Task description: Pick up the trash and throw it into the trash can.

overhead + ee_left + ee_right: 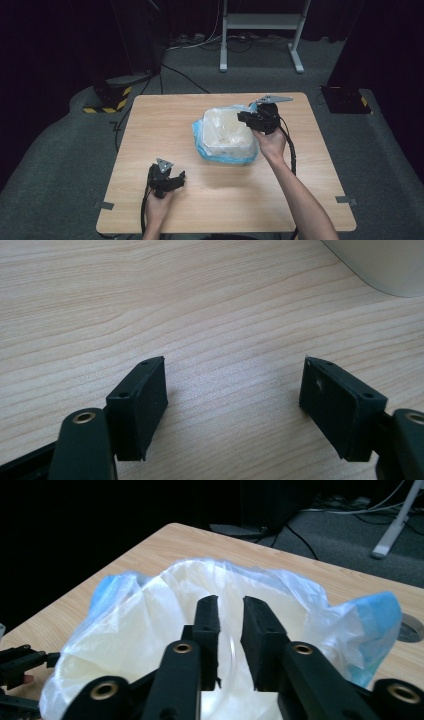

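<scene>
right tongs hover at far-right rim of white tub, jaws nearly together, a narrow gap between; clear bag liner directly beneath. left tongs spread wide, low over bare bench, tub well apart.

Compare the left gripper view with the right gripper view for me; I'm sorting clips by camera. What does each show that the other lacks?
The left gripper view alone shows the left gripper close up, jaws wide apart over bare wood grain. The right gripper view alone shows the right gripper, jaws nearly together at the plastic bag lining the bin, plus a white stand leg on the floor. Both show the wooden table.
</scene>
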